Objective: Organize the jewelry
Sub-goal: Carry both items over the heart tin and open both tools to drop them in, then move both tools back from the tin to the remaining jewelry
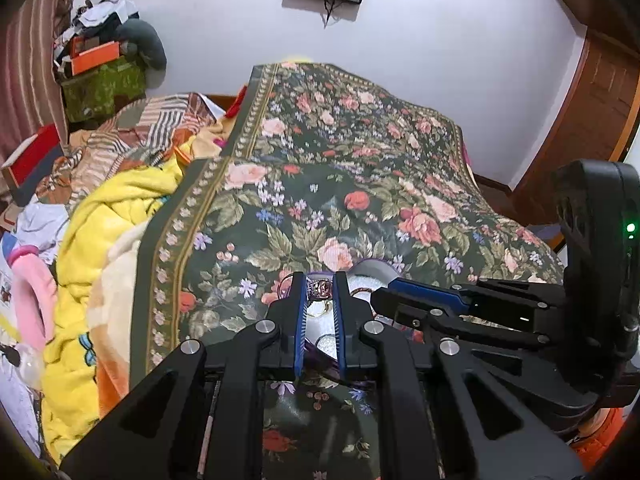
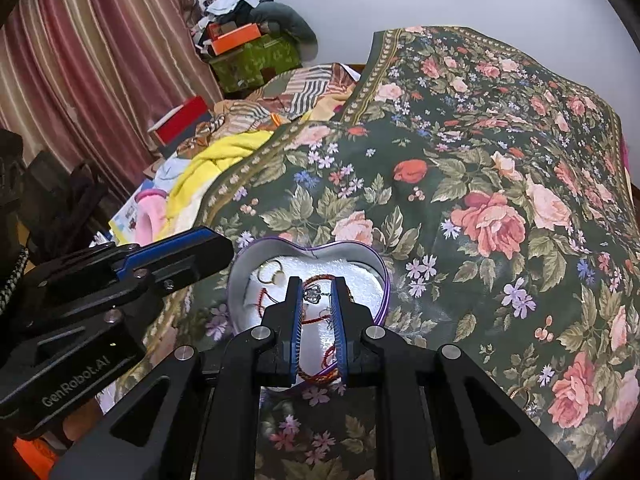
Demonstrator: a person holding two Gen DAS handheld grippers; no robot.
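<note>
Purple-rimmed heart tin (image 2: 386, 280) on floral bedspread (image 2: 480, 152), jewelry inside.

Over tin: right gripper (image 2: 317, 294) clenched on silver pendant (image 2: 313, 294); left gripper (image 1: 320, 290) clamped on pink-stone ring (image 1: 320, 289). Within tin: gold rings (image 2: 270, 274), red cord bracelet (image 2: 320, 279).

Your left gripper (image 1: 319, 280) hangs over the floral bedspread (image 1: 360, 168), its blue-padded jaws nearly closed on a pinkish jewelled ring (image 1: 320, 289). Just beneath lies a purple-rimmed tin (image 1: 370, 270) with white lining. Your right gripper (image 1: 394, 294) reaches in from the right, its tip beside the tin.
</note>
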